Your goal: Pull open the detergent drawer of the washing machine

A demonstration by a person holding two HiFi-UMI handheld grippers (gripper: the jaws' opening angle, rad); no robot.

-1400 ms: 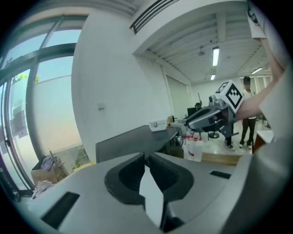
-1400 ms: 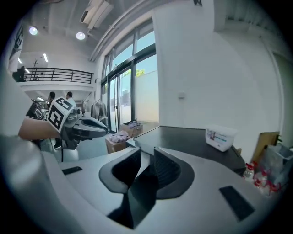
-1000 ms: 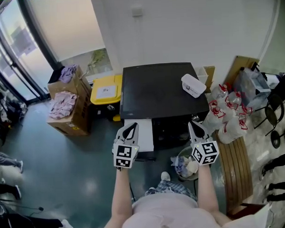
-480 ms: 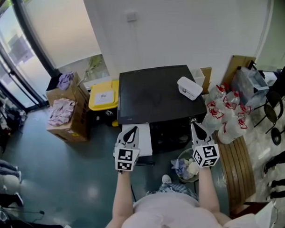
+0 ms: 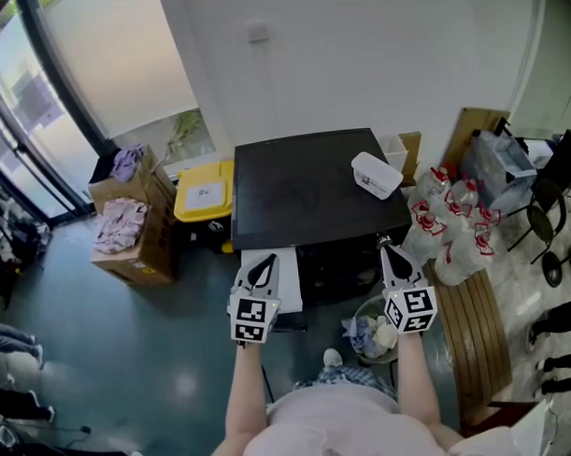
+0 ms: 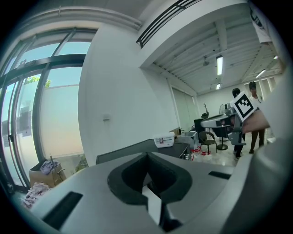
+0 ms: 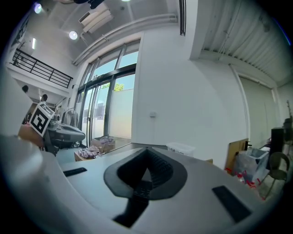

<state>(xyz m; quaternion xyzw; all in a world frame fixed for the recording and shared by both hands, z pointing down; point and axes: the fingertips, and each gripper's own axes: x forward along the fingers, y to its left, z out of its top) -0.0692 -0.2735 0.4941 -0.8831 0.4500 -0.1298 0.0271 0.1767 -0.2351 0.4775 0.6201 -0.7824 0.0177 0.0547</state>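
The washing machine (image 5: 307, 189) has a black top and stands against the white wall. A white panel (image 5: 285, 278), seemingly the detergent drawer, sticks out from its front left. My left gripper (image 5: 262, 263) hovers just over that panel, jaws shut and empty. My right gripper (image 5: 385, 252) is shut and empty too, at the machine's front right corner. In the left gripper view the shut left gripper (image 6: 147, 157) points across the machine top (image 6: 123, 153). The right gripper (image 7: 147, 153) shows shut in the right gripper view as well. How the left jaws meet the panel is hidden.
A white lidded box (image 5: 376, 174) lies on the machine's back right. A yellow bin (image 5: 205, 191) and cardboard boxes of clothes (image 5: 126, 219) stand at the left. Plastic bags (image 5: 445, 231), a wooden bench (image 5: 471, 328) and a basket of cloths (image 5: 369, 332) crowd the right.
The head view has shifted a little, so the machine sits slightly further left in the picture. Both grippers stay shut in nearly the same spots before the machine's front.
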